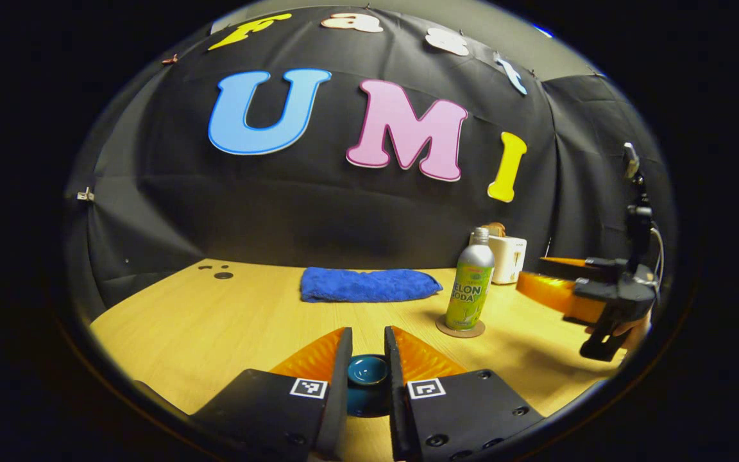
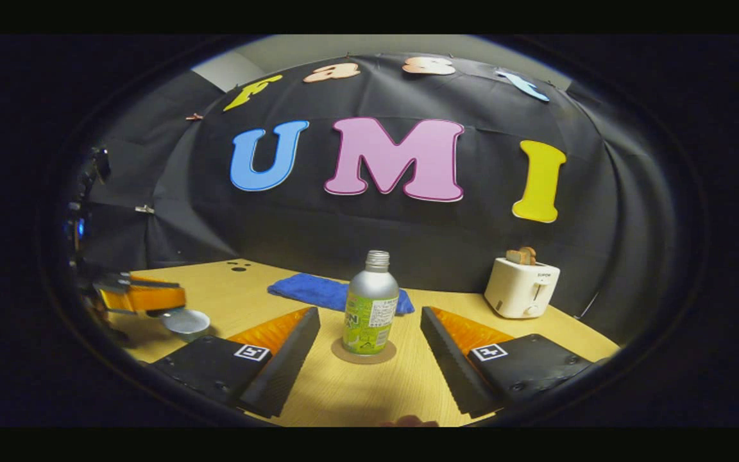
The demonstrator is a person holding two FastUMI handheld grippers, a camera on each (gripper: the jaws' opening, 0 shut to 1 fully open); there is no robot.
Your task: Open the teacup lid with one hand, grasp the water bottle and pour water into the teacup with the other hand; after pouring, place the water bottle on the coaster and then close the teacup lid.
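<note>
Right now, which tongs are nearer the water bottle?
Right. The right tongs stand open, facing the water bottle on its coaster, with the bottle just ahead of the fingertips. The left tongs are off to the side, around the teacup lid.

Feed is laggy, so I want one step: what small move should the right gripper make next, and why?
Probably ease the right gripper forward until its jaws flank the water bottle. They stand open, centred on it but short of it; it stands upright on the coaster, and the left gripper looks shut on the teacup lid. Whether water was poured, I cannot tell.
</note>
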